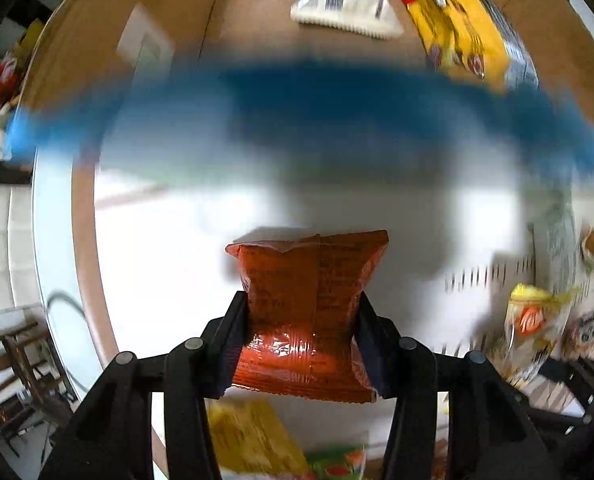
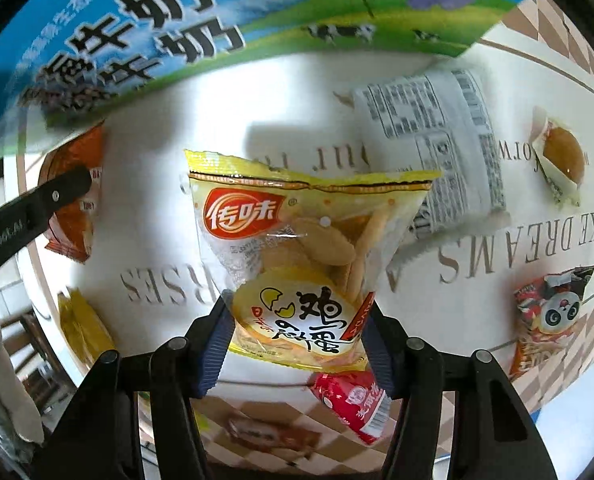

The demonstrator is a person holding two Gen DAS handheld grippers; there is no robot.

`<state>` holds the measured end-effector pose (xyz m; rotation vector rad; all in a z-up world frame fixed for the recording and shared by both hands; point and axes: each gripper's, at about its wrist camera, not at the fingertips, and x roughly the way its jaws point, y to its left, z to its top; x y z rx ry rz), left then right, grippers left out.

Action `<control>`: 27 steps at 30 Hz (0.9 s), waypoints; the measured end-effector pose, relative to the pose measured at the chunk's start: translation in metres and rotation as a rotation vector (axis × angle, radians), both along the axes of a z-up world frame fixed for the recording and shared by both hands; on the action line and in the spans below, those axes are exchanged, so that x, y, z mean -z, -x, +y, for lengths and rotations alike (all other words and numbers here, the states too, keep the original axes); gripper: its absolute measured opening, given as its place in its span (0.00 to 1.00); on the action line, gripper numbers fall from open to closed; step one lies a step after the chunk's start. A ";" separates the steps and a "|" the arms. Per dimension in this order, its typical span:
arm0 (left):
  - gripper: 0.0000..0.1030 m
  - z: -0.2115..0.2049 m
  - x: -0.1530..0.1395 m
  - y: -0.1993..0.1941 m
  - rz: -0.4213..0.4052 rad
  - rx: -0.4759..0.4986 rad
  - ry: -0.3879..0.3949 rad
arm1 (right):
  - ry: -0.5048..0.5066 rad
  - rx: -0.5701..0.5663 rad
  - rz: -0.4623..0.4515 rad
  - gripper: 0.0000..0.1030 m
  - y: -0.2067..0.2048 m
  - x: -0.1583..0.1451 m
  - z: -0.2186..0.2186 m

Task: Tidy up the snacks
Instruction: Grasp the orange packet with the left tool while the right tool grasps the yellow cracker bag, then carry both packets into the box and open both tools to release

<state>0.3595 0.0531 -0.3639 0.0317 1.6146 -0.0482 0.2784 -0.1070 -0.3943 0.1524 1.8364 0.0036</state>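
The left hand-held gripper (image 1: 303, 344) pinches an orange packet (image 1: 305, 316); the right hand-held gripper (image 2: 297, 344) pinches a yellow cracker bag (image 2: 297, 256). Squeezing harder could crush crackers; either slick wrapper may slip free.

My right gripper (image 2: 297, 338) clamped on yellow egg-biscuit packet (image 2: 297, 240), blue ribbed pads pinching its lower end, packet standing away from lens. Below: white tablecloth (image 2: 169, 208) with grey lettering, checkered border. Milk carton flap (image 2: 157, 40), blue with cows and flowers, across top. White packet (image 2: 437, 132) with printed text just behind biscuits. Small wrapped cake (image 2: 559, 160) far right. Panda packet (image 2: 549, 312) lower right. Red packet (image 2: 353, 404) under gripper. My other gripper's black finger (image 2: 37, 204) at left, over orange packet (image 2: 73, 208).
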 end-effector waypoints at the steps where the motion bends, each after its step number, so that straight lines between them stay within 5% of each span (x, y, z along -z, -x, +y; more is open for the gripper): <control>1: 0.46 -0.001 0.001 0.012 0.015 -0.006 0.002 | -0.005 -0.013 0.008 0.61 0.006 0.000 -0.001; 7: 0.49 -0.011 0.007 0.057 0.047 -0.018 -0.017 | -0.030 -0.022 0.028 0.62 0.040 0.005 -0.012; 18: 0.50 -0.008 0.027 0.062 0.058 -0.050 -0.017 | -0.035 0.084 0.037 0.69 0.030 0.005 -0.034; 27: 0.42 -0.013 -0.018 0.094 -0.014 -0.050 0.014 | -0.042 0.051 -0.017 0.47 0.037 -0.015 -0.029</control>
